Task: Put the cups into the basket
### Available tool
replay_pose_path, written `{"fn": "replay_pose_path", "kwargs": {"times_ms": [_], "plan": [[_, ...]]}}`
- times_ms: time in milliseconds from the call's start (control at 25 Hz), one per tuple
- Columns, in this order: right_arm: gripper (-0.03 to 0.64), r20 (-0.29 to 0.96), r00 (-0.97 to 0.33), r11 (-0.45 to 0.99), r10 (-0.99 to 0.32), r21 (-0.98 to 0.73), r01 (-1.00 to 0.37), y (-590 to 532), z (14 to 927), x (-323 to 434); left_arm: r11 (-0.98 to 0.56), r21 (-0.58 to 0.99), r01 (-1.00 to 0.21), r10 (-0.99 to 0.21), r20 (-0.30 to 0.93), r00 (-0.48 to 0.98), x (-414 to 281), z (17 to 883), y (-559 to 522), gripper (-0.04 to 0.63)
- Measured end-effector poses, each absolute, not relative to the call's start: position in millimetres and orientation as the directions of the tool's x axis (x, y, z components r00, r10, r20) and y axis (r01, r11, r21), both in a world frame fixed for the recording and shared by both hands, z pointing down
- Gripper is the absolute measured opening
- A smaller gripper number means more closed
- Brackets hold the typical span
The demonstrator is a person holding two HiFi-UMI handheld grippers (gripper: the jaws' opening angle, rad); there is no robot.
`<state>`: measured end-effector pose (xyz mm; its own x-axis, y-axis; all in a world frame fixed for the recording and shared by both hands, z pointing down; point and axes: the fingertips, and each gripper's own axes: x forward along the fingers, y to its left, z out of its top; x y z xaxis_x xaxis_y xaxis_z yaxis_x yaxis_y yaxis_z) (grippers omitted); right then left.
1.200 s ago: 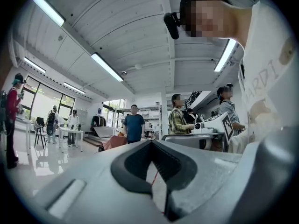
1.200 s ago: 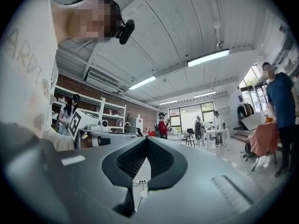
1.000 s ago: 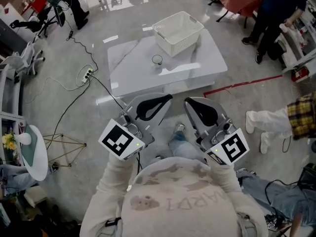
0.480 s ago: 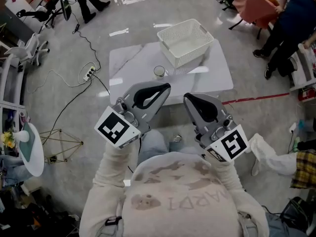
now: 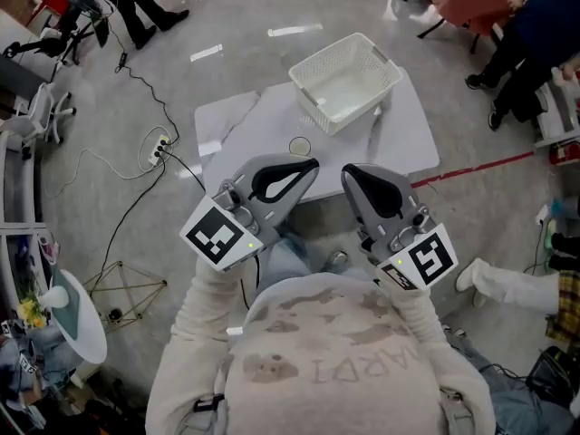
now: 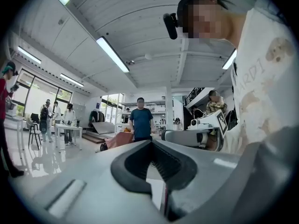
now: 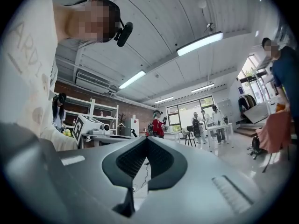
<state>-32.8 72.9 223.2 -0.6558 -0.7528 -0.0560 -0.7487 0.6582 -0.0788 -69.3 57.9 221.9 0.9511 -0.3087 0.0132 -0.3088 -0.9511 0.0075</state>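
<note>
Left gripper (image 5: 311,164) and right gripper (image 5: 348,171) are held before the chest, jaws together, empty; the sweatshirt (image 5: 317,352) is lettered "ARDI".

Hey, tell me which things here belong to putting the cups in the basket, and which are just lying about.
For the job:
- cup, the only one in view, on the white table
- white basket
- left gripper and right gripper, both shut, holding nothing

Lying about:
- power strip on the floor
- wire stand
- round side table
- red floor line
</note>
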Motion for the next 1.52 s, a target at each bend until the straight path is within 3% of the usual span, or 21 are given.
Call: {"fn": "replay_pose_path", "kwargs": {"times_ms": [360,800,1520], "plan": [[0.026,-0.025,-0.516,0.516,-0.856,-0.075,-0.853,-23,242,-56,-0.987,0.064,-0.145,-0.140,0.077,0.987,-91,268,-43,0.000],[0.026,0.038,-0.402,0.394,-0.915,-0.133,-0.909,-68,286,-41,-0.984,0.173,-0.047,0.012,0.326,0.945,-72,412,-107,0.038],[0.026,0.088,-0.350,0.326,-0.932,-0.213,-0.921,-122,412,6,-0.971,0.239,0.013,0.202,0.786,0.584,-55,687,-135,0.084]]}}
